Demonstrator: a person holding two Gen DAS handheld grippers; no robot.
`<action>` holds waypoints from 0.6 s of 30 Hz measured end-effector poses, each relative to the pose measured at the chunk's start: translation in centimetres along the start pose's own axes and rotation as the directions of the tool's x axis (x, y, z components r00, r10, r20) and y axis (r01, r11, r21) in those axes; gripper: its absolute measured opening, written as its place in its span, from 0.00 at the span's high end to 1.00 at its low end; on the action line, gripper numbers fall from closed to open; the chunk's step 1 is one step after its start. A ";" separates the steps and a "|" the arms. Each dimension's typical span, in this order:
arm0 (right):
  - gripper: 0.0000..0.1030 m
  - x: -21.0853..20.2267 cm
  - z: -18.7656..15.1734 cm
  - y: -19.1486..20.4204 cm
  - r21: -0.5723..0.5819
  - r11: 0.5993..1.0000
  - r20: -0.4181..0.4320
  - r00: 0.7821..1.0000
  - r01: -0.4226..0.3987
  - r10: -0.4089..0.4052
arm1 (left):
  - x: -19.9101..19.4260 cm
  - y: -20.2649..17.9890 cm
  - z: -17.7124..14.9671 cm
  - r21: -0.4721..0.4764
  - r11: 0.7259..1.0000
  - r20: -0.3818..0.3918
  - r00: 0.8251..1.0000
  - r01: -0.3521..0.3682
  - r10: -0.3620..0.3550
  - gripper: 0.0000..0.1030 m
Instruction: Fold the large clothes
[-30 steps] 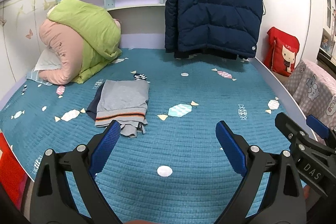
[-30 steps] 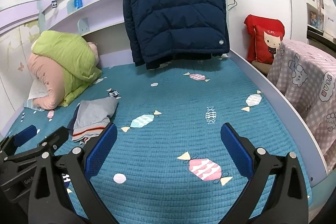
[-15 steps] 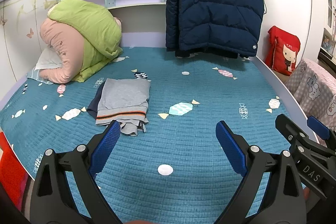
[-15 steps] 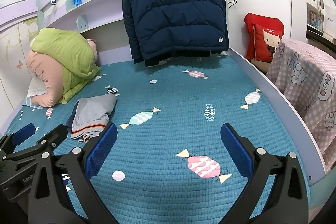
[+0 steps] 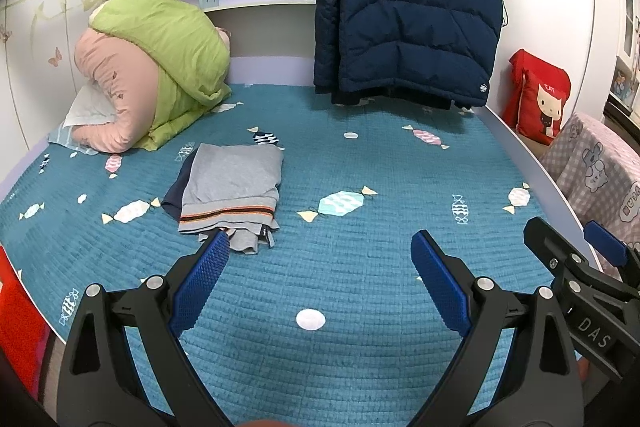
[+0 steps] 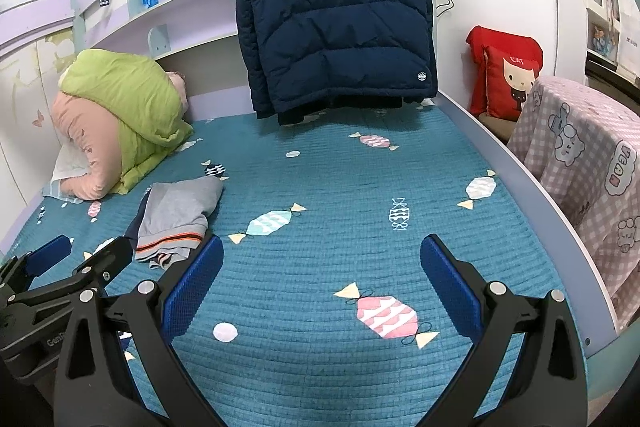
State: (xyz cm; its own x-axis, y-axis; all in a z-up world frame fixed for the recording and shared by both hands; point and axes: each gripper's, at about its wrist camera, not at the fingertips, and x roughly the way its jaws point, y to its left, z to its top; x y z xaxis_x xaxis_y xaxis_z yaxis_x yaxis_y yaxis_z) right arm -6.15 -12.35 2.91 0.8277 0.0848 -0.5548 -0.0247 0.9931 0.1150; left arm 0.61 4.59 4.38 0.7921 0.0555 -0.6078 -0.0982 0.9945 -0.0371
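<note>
A folded grey garment with an orange stripe (image 5: 230, 189) lies on the teal bed cover (image 5: 360, 267), left of centre; it also shows in the right wrist view (image 6: 178, 217). A large navy and yellow puffer jacket (image 5: 408, 15) hangs at the back of the bed, also in the right wrist view (image 6: 336, 15). My left gripper (image 5: 320, 267) is open and empty above the near bed, just in front of the grey garment. My right gripper (image 6: 320, 271) is open and empty to the right of it.
A rolled green and pink duvet (image 5: 148, 75) sits at the back left on a pillow. A red cat cushion (image 5: 540, 99) and a checked pink cloth (image 5: 600, 163) stand off the bed's right edge (image 6: 532, 187). Shelves run along the back wall.
Both grippers have drawn back slightly and tilted; the scene sits a little lower in view. Nothing was taken hold of or let go.
</note>
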 end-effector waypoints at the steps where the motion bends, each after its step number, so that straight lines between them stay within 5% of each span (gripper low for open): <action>1: 0.07 0.0 0.0 0.0 0.000 1.000 0.000 1.000 0.001 -0.001 | 0.0 0.0 0.0 0.000 1.000 0.000 1.000 0.000 0.000 0.10; 18: 0.07 0.5 0.2 -0.3 -0.004 1.000 -0.020 1.000 -0.015 0.015 | 0.6 0.2 -0.2 -0.021 1.000 -0.053 0.998 0.013 -0.014 0.10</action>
State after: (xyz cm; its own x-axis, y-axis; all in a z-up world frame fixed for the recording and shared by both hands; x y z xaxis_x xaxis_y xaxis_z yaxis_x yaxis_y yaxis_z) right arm -5.59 -12.60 2.71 0.8157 0.1010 -0.5696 -0.0390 0.9920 0.1201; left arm 0.93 4.84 3.79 0.7603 0.0368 -0.6485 -0.1007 0.9930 -0.0617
